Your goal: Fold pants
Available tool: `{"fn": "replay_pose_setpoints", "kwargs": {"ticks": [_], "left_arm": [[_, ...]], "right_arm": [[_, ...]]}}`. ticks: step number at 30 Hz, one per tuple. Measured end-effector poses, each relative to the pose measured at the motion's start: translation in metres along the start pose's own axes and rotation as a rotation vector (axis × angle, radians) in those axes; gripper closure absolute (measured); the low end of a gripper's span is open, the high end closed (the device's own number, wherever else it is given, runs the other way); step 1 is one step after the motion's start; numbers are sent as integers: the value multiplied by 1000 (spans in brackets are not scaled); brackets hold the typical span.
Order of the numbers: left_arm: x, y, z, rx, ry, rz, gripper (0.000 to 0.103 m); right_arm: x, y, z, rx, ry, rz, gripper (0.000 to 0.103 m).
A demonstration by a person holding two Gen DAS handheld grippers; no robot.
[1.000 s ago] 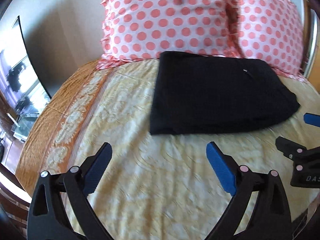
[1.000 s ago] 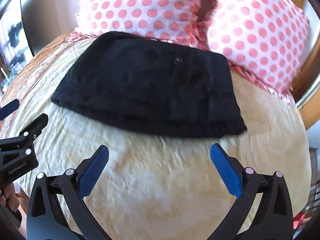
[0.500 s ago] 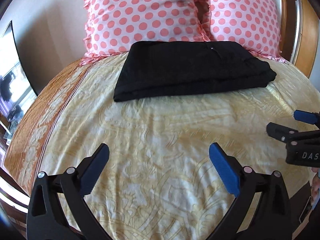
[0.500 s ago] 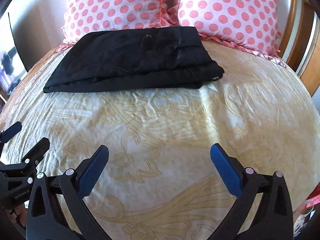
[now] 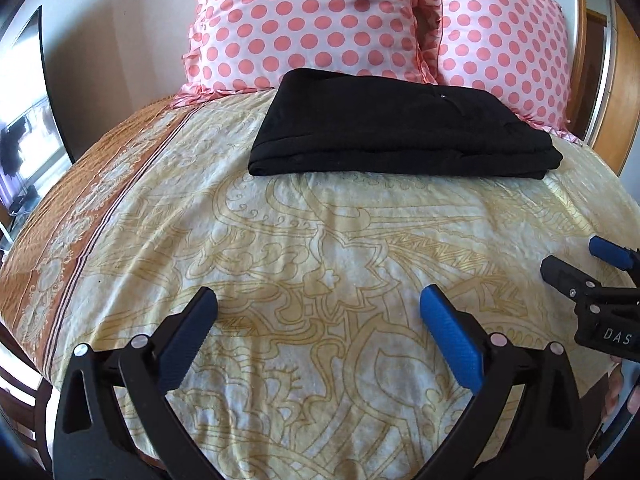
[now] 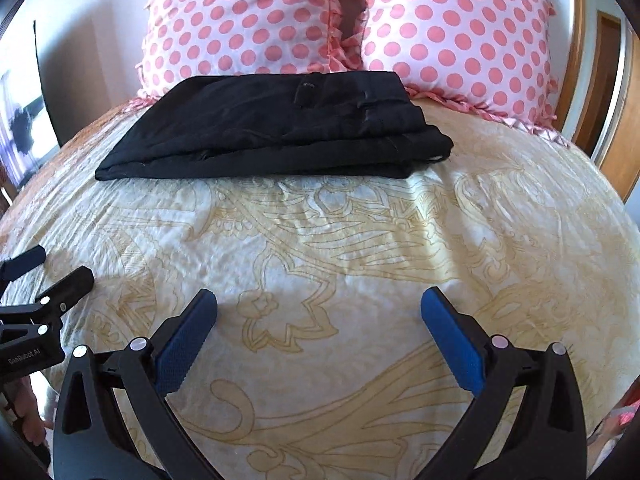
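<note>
The black pants lie folded in a flat stack at the head of the bed, just in front of the pillows; they also show in the right wrist view. My left gripper is open and empty, low over the bedspread well short of the pants. My right gripper is open and empty too, at about the same distance. The right gripper shows at the right edge of the left wrist view, and the left gripper at the left edge of the right wrist view.
Two pink polka-dot pillows stand against the wall behind the pants. The yellow patterned bedspread has an orange border on the left. A wooden frame stands at the right.
Both grippers have pulled back from the folded pants toward the foot of the bed, so the pants look farther away. Both stay open. The pants have not moved.
</note>
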State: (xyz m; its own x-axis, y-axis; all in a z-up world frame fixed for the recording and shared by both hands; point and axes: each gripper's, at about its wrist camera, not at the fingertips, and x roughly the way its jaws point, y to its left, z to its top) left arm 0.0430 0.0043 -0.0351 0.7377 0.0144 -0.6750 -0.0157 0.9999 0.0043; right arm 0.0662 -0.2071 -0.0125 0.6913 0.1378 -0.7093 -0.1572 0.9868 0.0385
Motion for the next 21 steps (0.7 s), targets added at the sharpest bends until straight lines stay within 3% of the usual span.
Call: {"fn": "replay_pose_setpoints", "kwargs": {"ticks": [21], "left_arm": [[-2, -1, -4, -18, -46, 8, 2]], "right_arm": [[-3, 13, -4, -46, -8, 38, 1]]}}
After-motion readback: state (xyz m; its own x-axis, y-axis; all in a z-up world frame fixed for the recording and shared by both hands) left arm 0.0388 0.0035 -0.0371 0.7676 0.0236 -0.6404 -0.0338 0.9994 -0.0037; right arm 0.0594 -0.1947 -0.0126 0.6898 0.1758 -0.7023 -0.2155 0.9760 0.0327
